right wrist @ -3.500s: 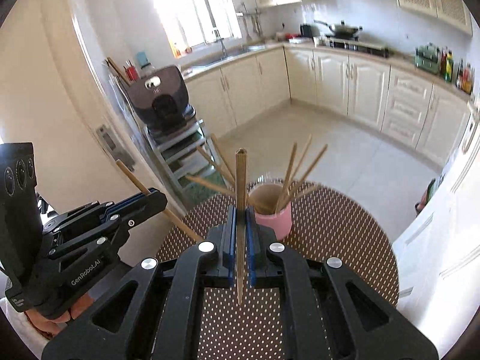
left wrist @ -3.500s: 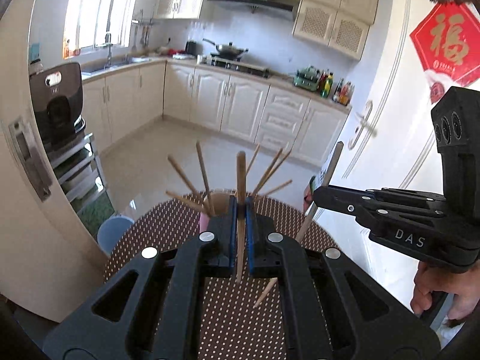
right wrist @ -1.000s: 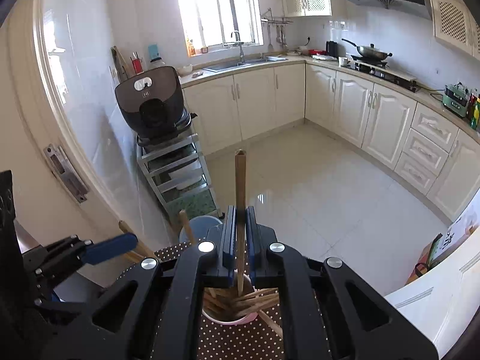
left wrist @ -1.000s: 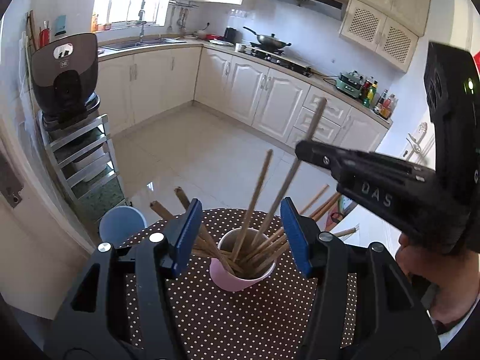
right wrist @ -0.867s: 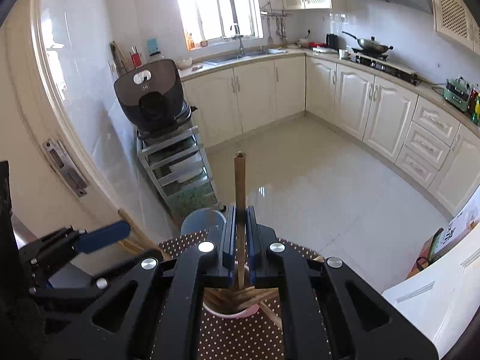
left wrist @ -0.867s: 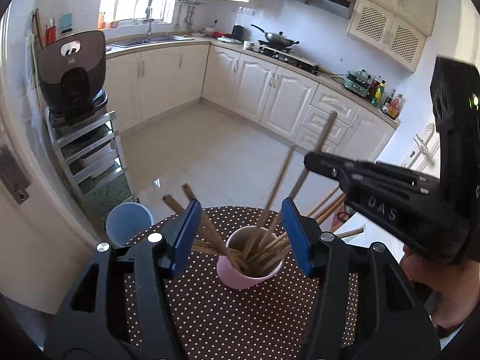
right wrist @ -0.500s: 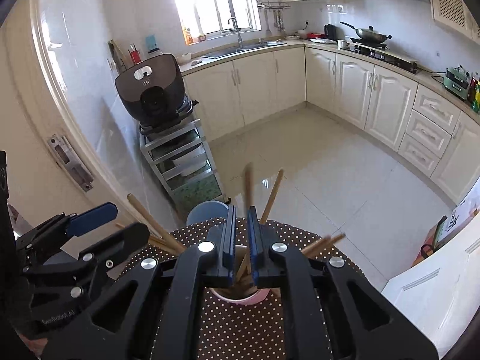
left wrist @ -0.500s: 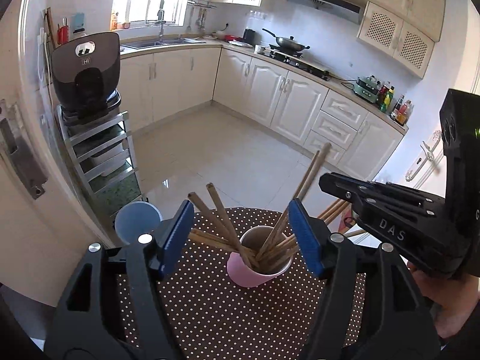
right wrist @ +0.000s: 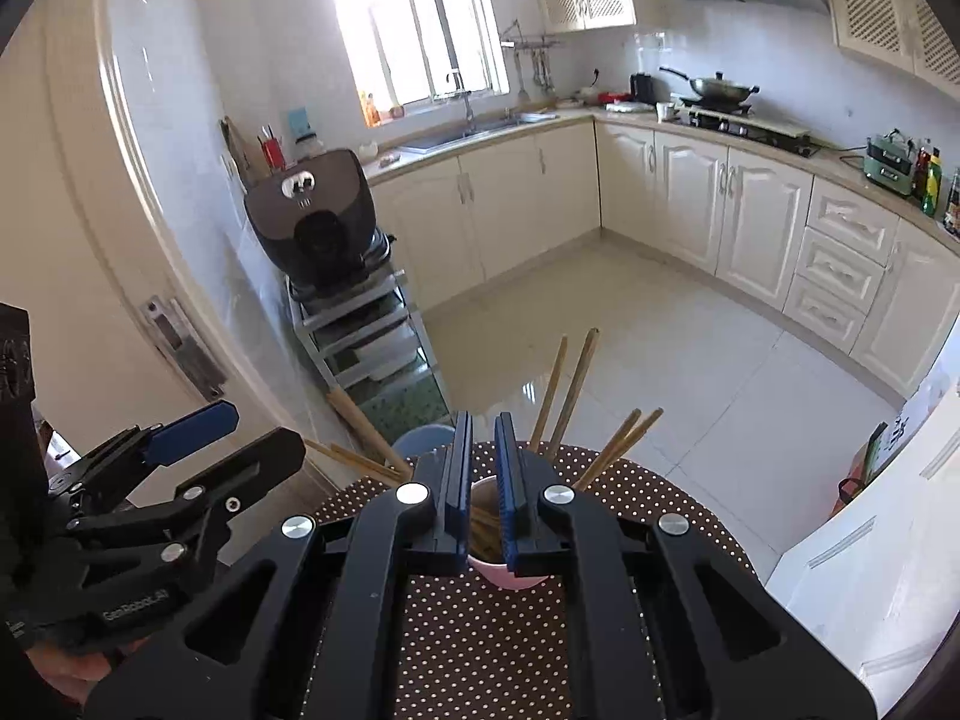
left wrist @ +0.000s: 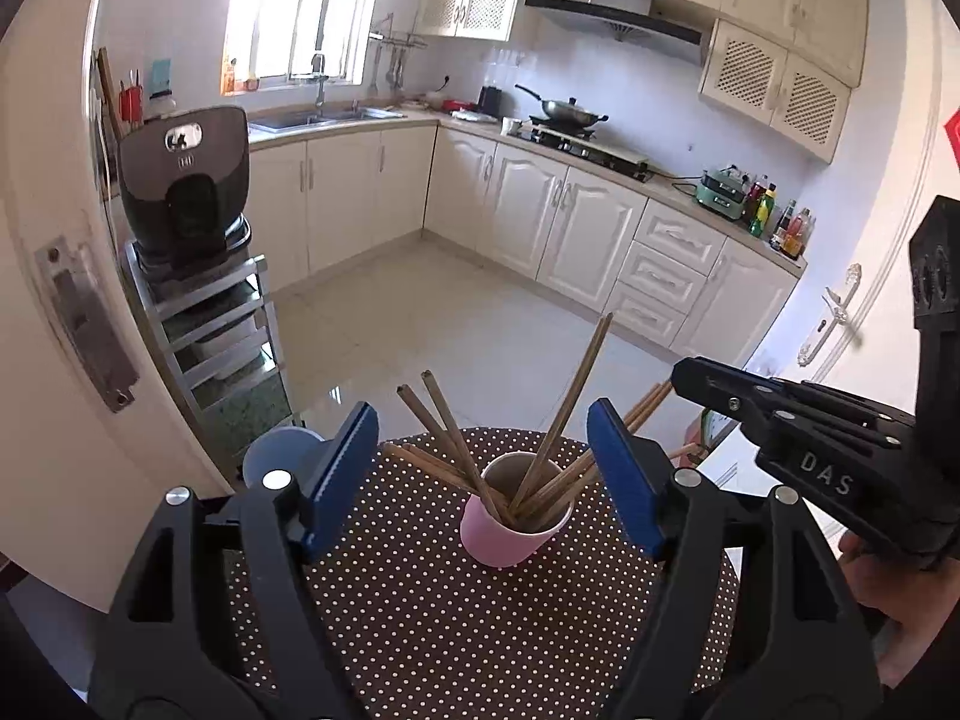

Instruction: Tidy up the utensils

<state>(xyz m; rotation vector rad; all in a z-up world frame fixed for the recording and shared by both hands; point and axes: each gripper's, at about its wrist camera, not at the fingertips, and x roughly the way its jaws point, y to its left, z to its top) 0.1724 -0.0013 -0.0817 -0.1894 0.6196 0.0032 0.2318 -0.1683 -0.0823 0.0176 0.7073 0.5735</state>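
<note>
While left gripper (left wrist: 483,468) gapes, right gripper (right wrist: 483,480) slightly parted, empty.

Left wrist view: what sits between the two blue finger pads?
The pink cup of wooden chopsticks, standing on the brown polka-dot tabletop, untouched by either pad.

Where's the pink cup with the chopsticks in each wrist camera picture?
Left wrist: pink cup at lower center, fully visible between the open blue fingers.
Right wrist: pink cup at lower center, mostly hidden behind the narrowly parted fingers.
Shared landmark: the dark appliance on the metal rack.
</note>
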